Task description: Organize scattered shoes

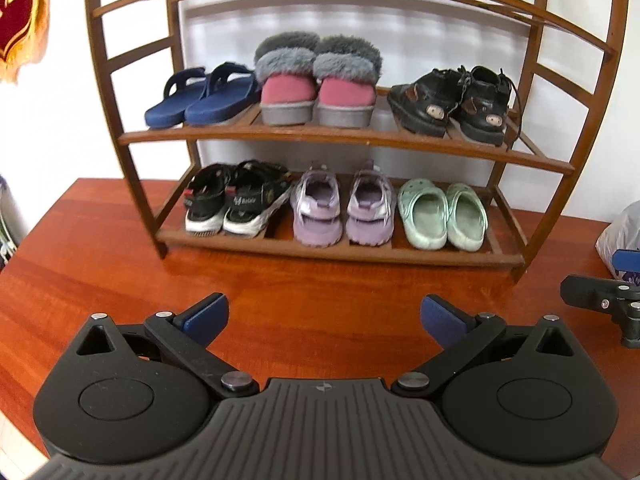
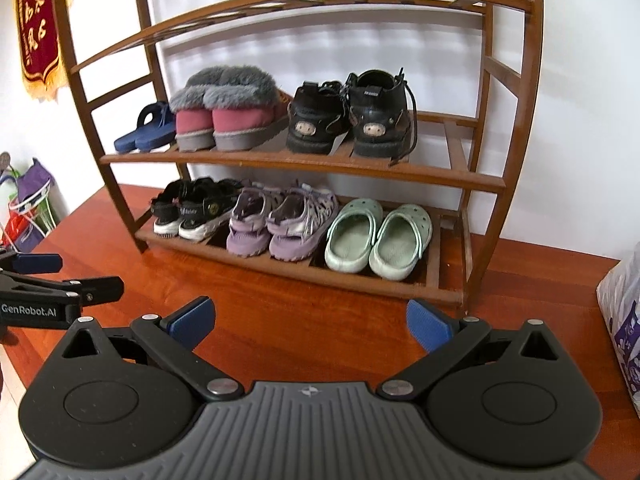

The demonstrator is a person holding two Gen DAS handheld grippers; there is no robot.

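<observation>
A brown wooden shoe rack (image 1: 344, 136) (image 2: 304, 162) stands on the reddish wooden tabletop (image 1: 320, 284) against a white wall. Its middle shelf holds blue slides (image 1: 200, 96), pink fur-trimmed slippers (image 1: 318, 88) and black shoes (image 1: 452, 102). The bottom shelf holds black sandals (image 1: 232, 200), purple sandals (image 1: 340, 208) and mint green clogs (image 1: 442, 216) (image 2: 378, 236). My left gripper (image 1: 324, 320) hangs open in front of the rack, with nothing between its blue pads. My right gripper (image 2: 310, 322) is open too and holds nothing; it also shows at the right edge of the left wrist view.
A red banner with gold fringe (image 2: 38, 28) hangs on the wall at the left. A white and purple plastic bag (image 2: 624, 320) (image 1: 624, 236) lies on the tabletop at the right. Coloured bags (image 2: 28, 208) stand beyond the table's left edge.
</observation>
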